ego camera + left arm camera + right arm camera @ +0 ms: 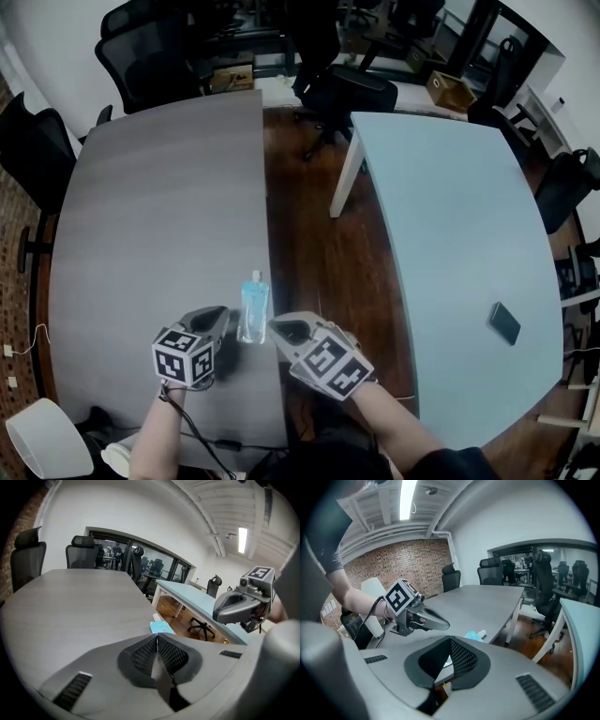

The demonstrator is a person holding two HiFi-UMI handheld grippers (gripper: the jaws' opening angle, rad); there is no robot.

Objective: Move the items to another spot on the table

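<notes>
A small clear bottle with blue liquid and a white cap lies on the grey table close to its right edge. My left gripper is just left of the bottle's lower end, jaws shut and empty. My right gripper hovers just right of the bottle over the table's edge, also shut and empty. In the left gripper view the bottle peeks out just beyond the shut tips. The right gripper view shows the bottle ahead of its shut tips, with the left gripper to the left.
A light blue table stands to the right across a strip of wood floor, with a dark phone on it. Black office chairs ring the far side. A white round object sits at lower left.
</notes>
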